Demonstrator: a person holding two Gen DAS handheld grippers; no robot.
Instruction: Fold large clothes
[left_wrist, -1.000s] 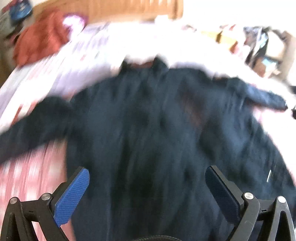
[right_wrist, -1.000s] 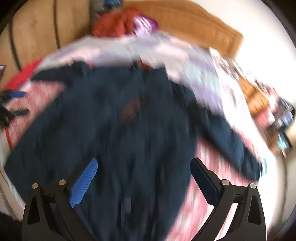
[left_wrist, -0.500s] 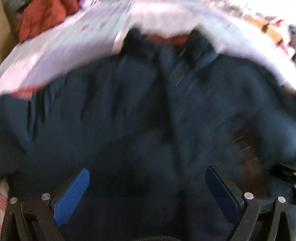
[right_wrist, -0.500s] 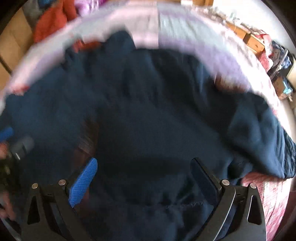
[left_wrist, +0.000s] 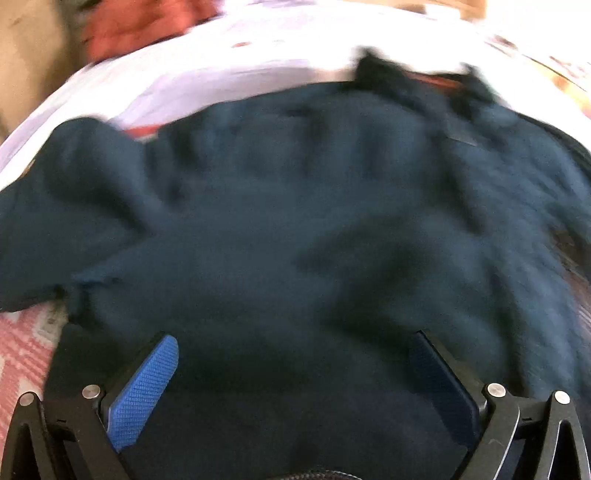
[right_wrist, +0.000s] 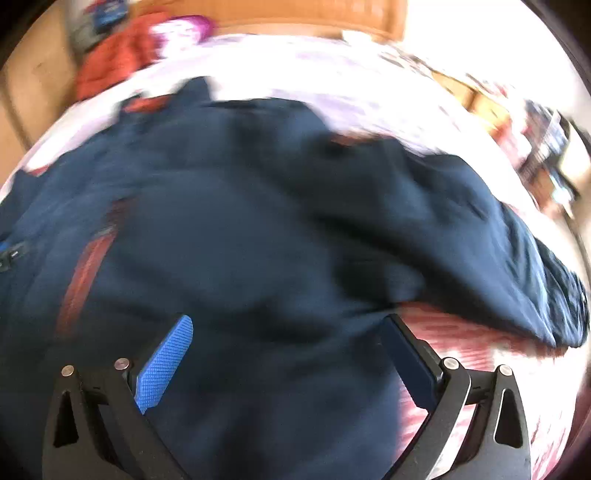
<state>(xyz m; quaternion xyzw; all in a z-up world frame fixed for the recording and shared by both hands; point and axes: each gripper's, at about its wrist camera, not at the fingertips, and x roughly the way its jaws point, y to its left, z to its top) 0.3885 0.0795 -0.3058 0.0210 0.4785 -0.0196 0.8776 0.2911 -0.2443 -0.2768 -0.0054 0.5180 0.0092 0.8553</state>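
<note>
A large dark navy jacket (left_wrist: 303, 236) lies spread front up on a bed, collar at the far end with an orange-red lining showing. It also fills the right wrist view (right_wrist: 258, 240), with a red stripe at its left and one sleeve trailing to the right. My left gripper (left_wrist: 291, 347) is open, low over the jacket's lower body, with nothing between its blue pads. My right gripper (right_wrist: 288, 332) is open over the lower right part of the jacket, near its side edge. Both views are motion blurred.
The bed has a pale lilac sheet (left_wrist: 229, 62) at the far end and a pink patterned cover (right_wrist: 472, 347) near me. A red-orange garment (right_wrist: 114, 62) lies by the wooden headboard (right_wrist: 295, 14). Cluttered items (right_wrist: 546, 147) stand at the far right.
Both grippers have dropped from a higher view of the whole jacket to close over its lower body. The left gripper shifted left; a sleeve now shows at its left. Both stayed open.
</note>
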